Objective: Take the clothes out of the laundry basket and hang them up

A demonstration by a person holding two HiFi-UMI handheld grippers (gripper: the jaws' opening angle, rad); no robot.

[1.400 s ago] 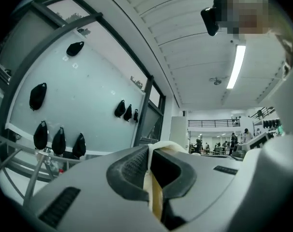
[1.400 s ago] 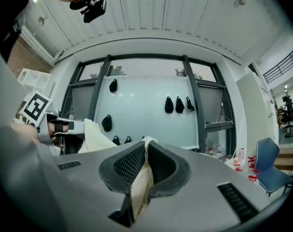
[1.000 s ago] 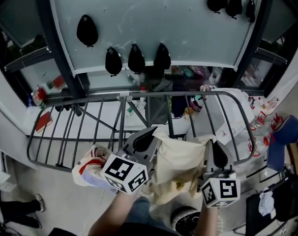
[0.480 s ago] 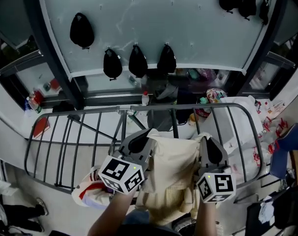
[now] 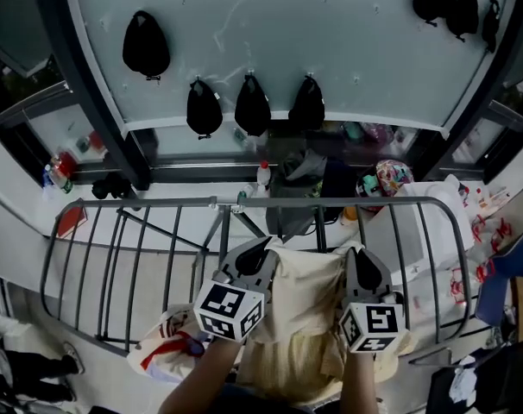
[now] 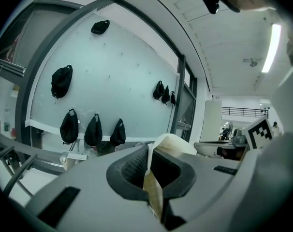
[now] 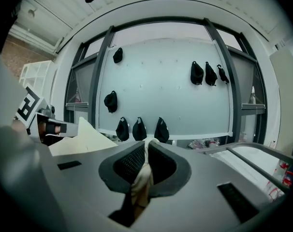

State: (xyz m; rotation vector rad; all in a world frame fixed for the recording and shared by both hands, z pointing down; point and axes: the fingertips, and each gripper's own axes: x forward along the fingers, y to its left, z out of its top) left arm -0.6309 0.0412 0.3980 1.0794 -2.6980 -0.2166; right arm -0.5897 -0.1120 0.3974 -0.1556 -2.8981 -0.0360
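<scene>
Cream garment (image 5: 306, 300), wrinkled, spread wide, top corners pinched

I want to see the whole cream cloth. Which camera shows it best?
The head view: the cream garment hangs spread between the left gripper and right gripper. The left gripper view shows only a pinched edge between its jaws; the right gripper view only a bunched fold.

A pale wall panel (image 5: 279, 50) is framed by dark posts (image 5: 80, 76). Black caps (image 5: 253, 106) are hung on it, three in a row. A long ceiling lamp (image 6: 272, 47) is lit. Small clutter (image 5: 374, 136) is seen below the panel, above the grey floor (image 5: 97, 378).
</scene>
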